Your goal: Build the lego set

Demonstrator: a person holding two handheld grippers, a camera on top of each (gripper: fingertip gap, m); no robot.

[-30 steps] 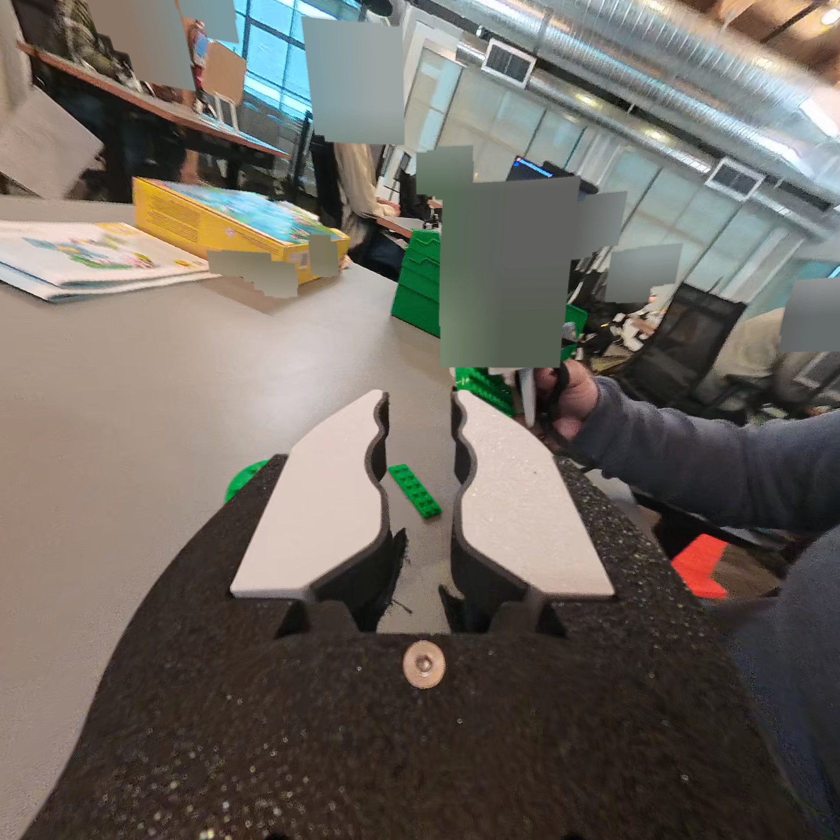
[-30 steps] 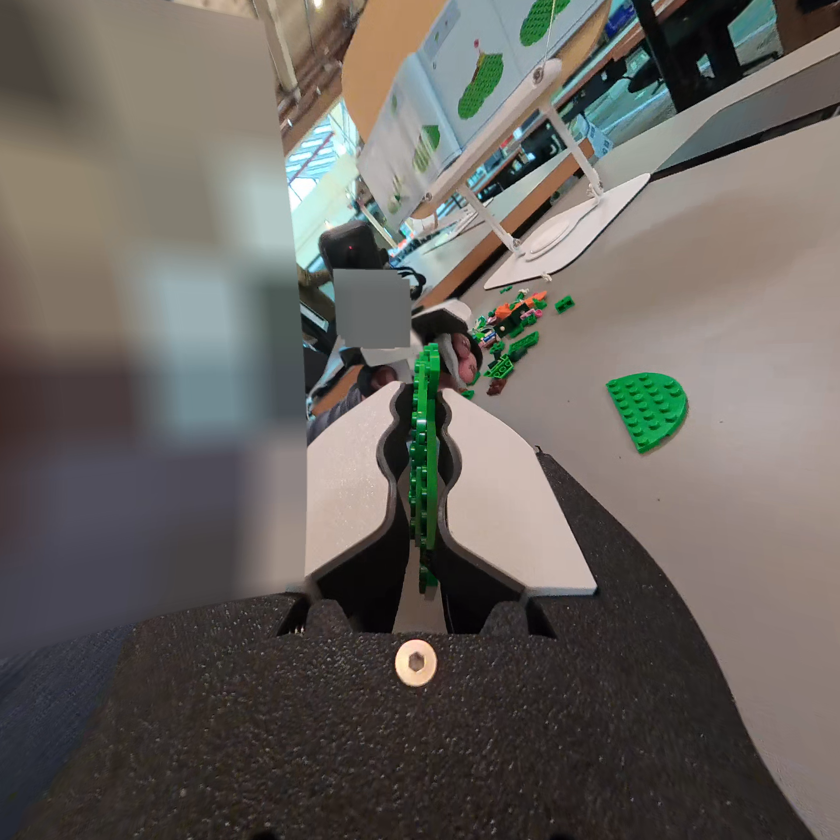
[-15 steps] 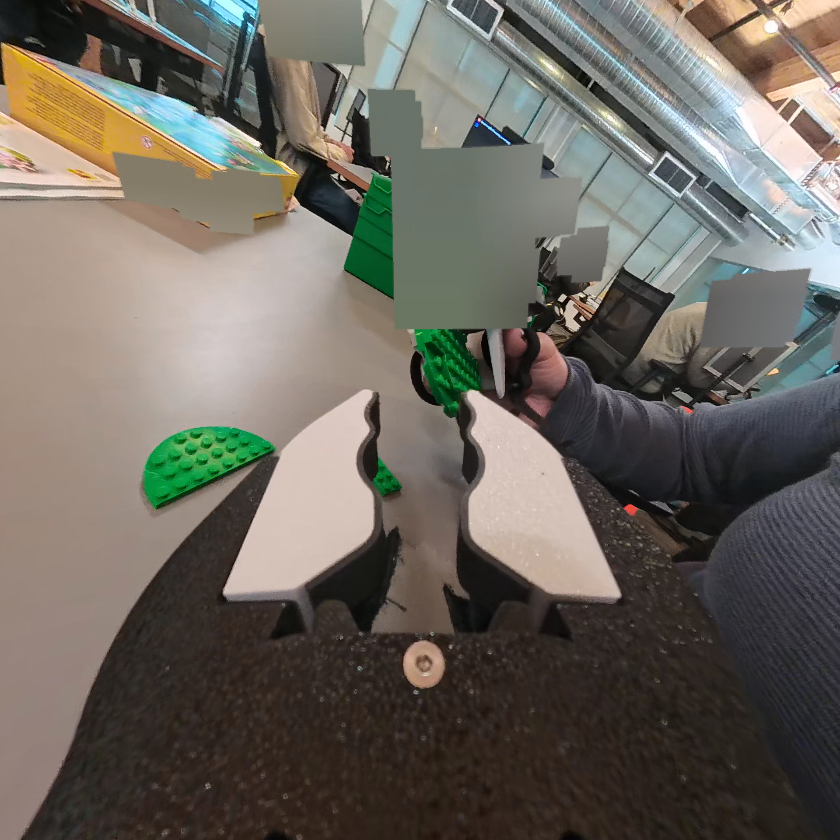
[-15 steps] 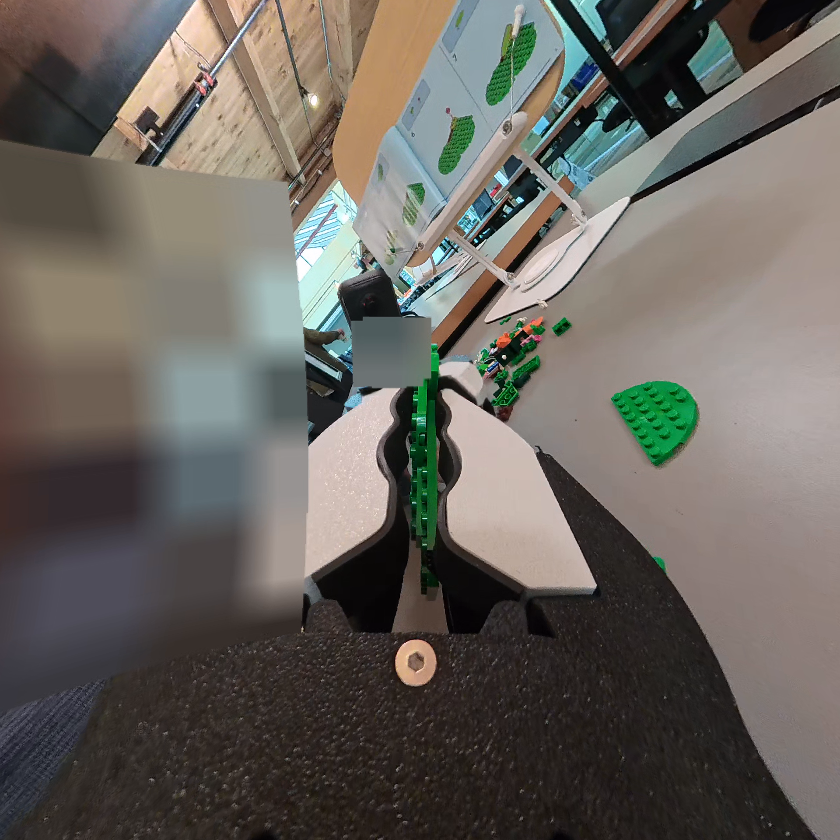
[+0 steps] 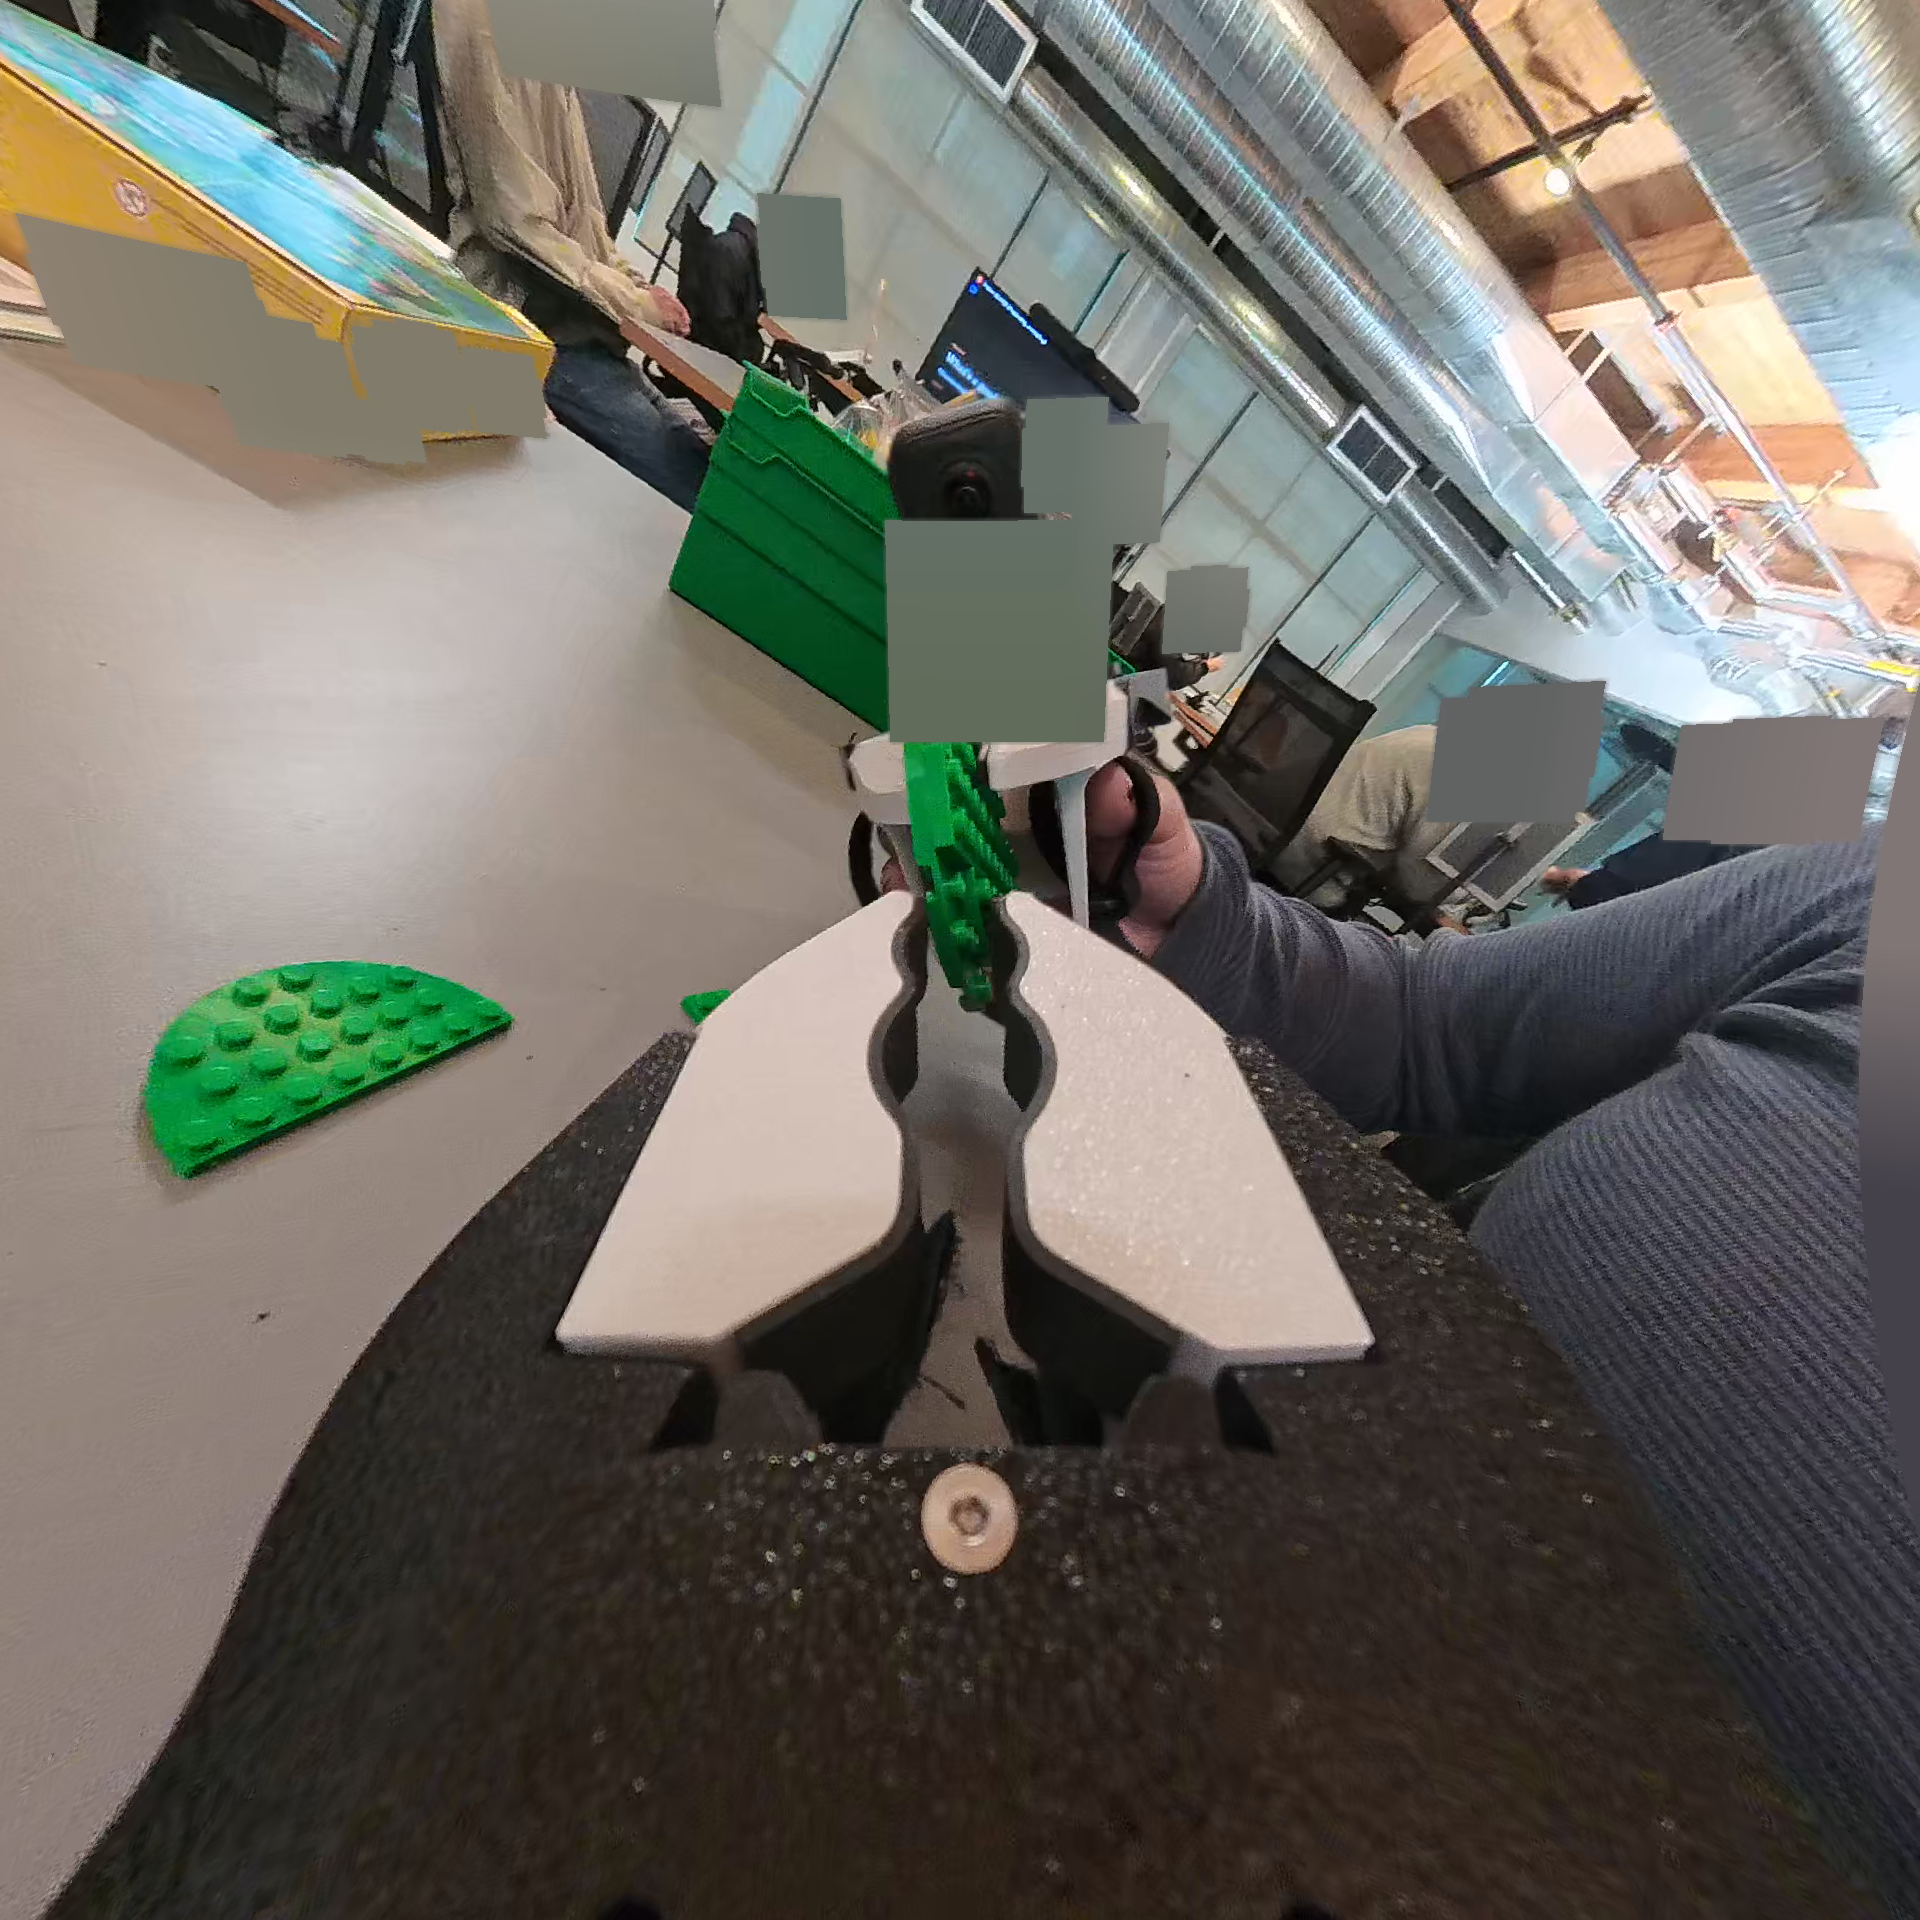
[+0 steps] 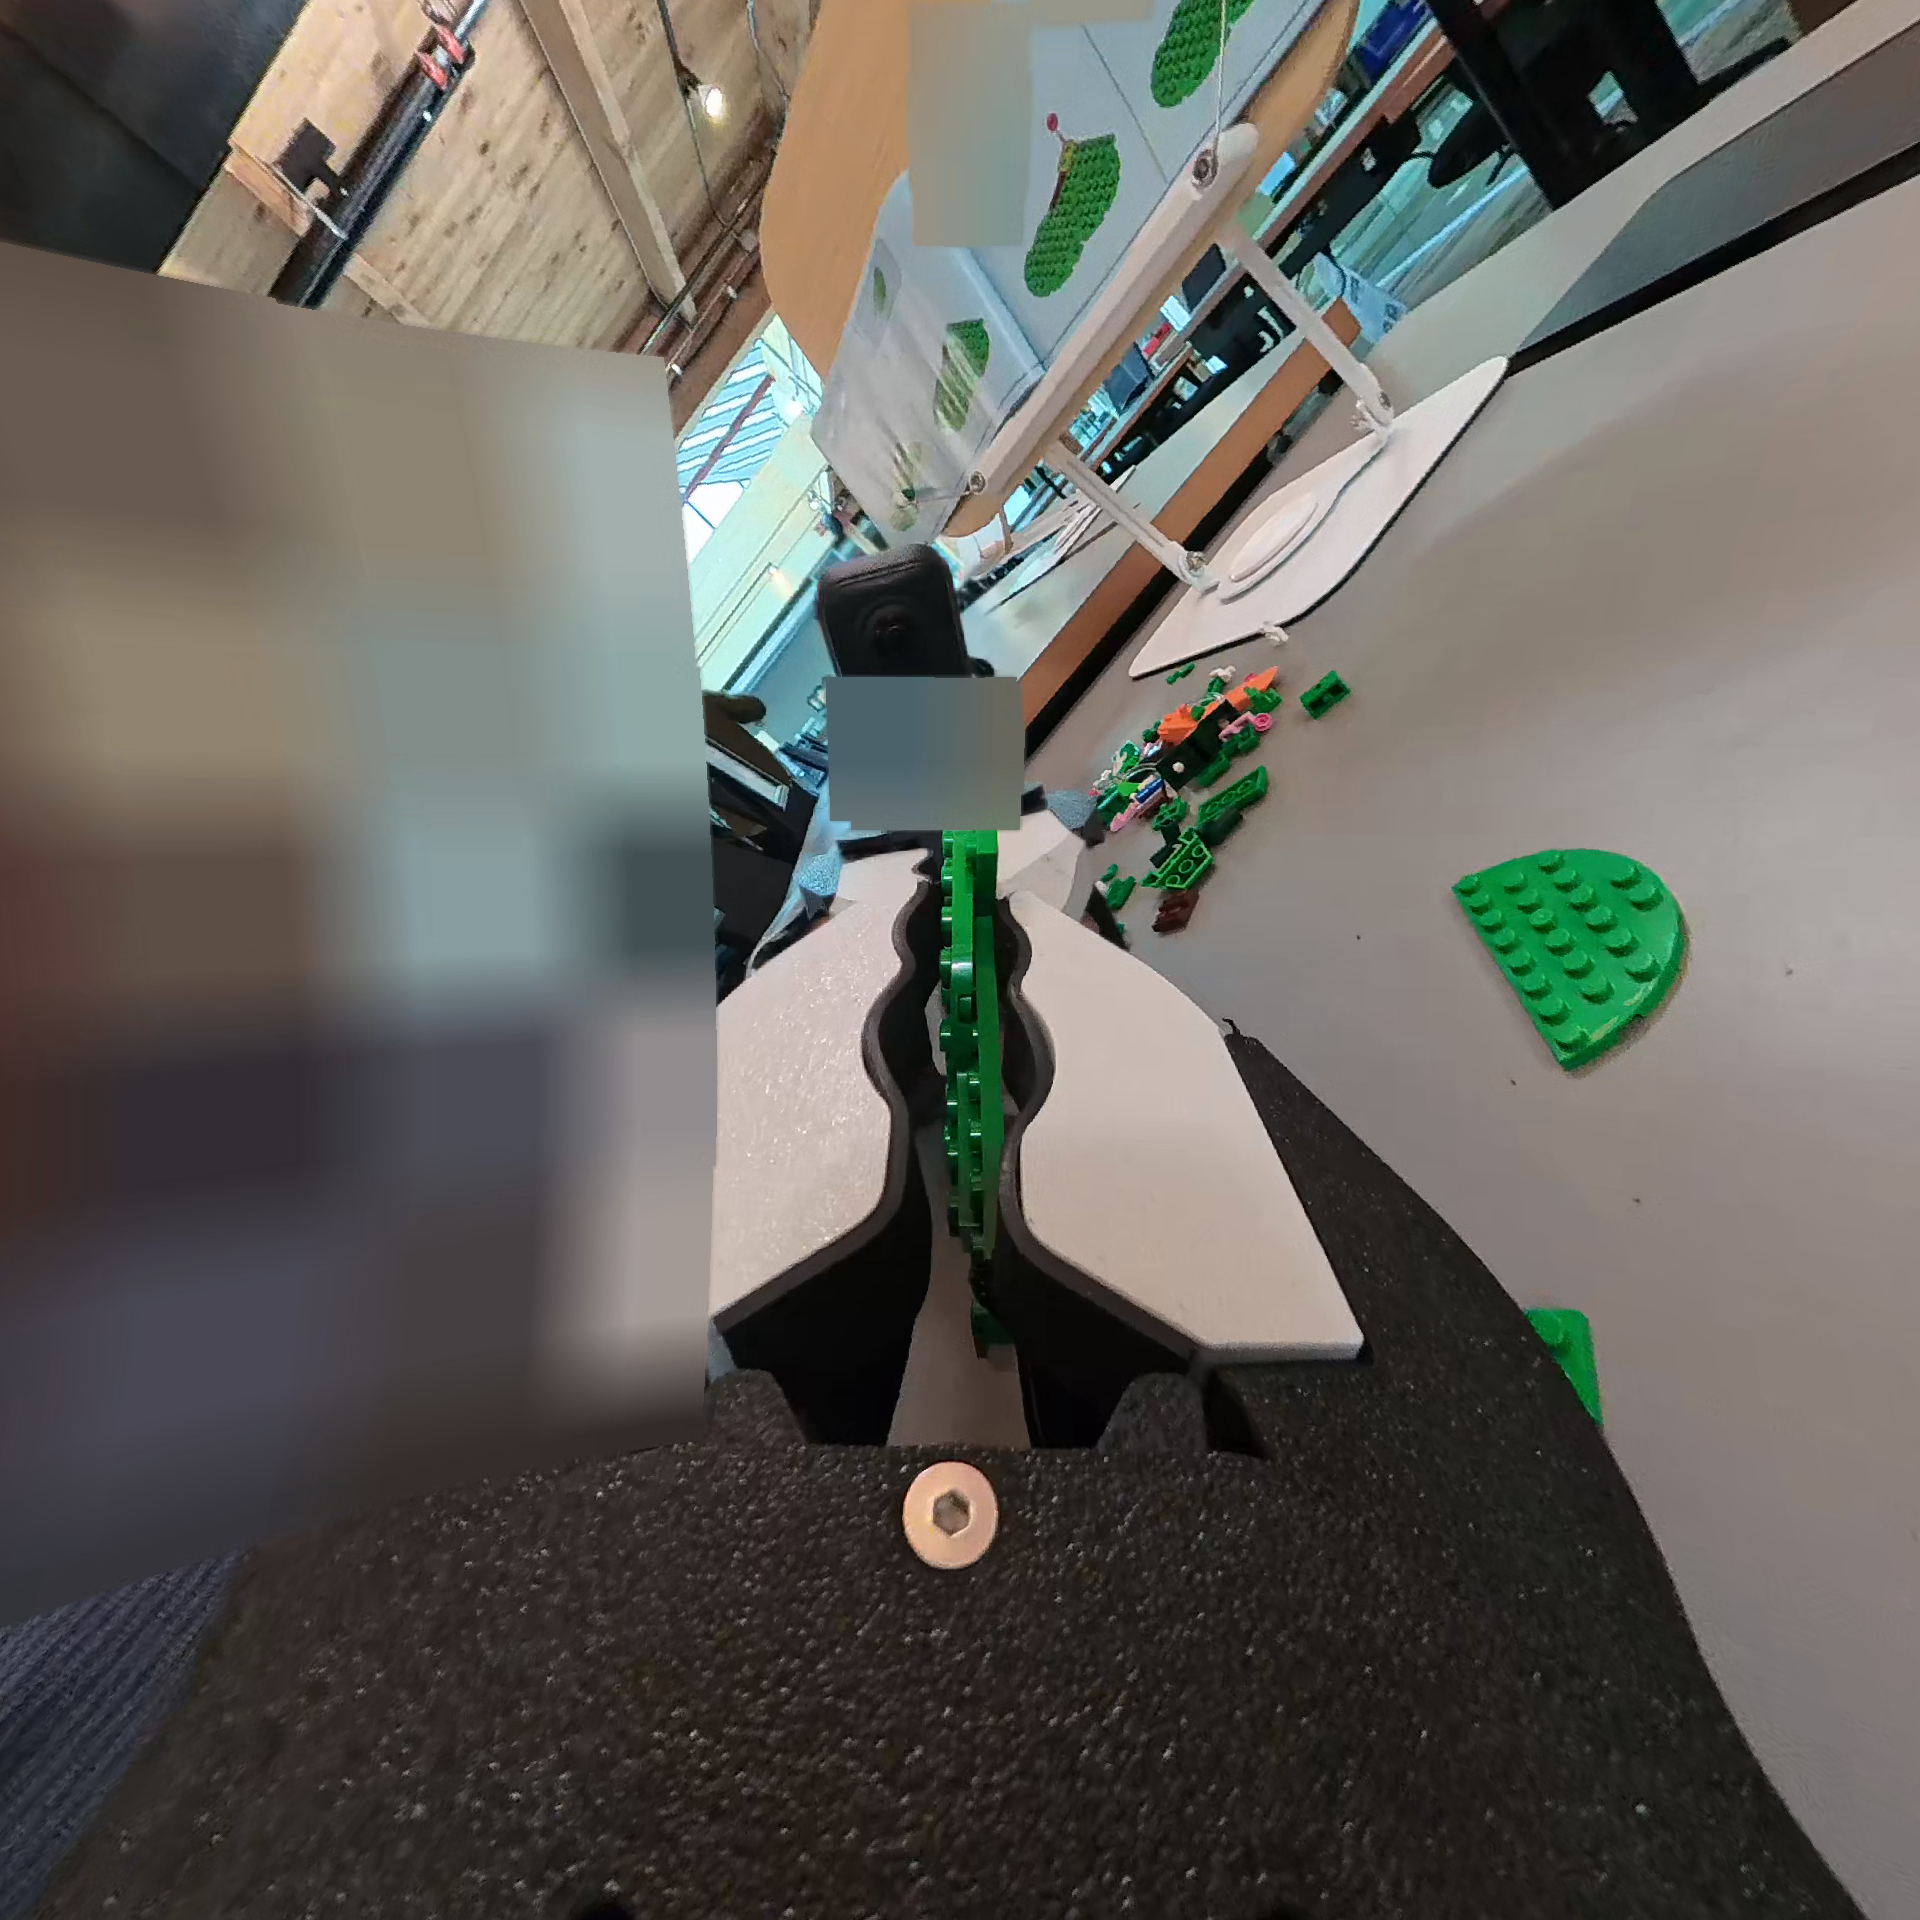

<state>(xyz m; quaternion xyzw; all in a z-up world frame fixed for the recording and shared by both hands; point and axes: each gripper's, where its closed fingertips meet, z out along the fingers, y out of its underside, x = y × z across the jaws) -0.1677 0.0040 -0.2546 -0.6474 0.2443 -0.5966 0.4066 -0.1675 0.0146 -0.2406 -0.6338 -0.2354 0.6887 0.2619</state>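
Note:
A green plate assembly [image 6: 971, 1039] stands edge-on between the pads of my right gripper [image 6: 961, 904], which is shut on it above the table. In the left wrist view the same assembly [image 5: 956, 831] sticks out of the right gripper [image 5: 971, 769], and its near end lies between the fingertips of my left gripper [image 5: 956, 920]. The left jaws have closed in to the plate's width and grip that end. A green half-round plate [image 5: 312, 1049] lies flat on the grey table [image 5: 364, 727]; it also shows in the right wrist view [image 6: 1569, 956].
A pile of loose small pieces [image 6: 1195, 790] lies near an instruction booklet on a white stand [image 6: 1091, 312]. A small green piece [image 6: 1564, 1351] lies beside the right gripper. Green bins [image 5: 790, 540] and a yellow box [image 5: 260, 229] stand at the far edge. People sit beyond the table. My left and right fingertips are right by each other.
My left gripper has risen from the table and moved to the plate assembly, and its jaws have narrowed around the plate's end. The right gripper has kept its hold and tilted slightly.

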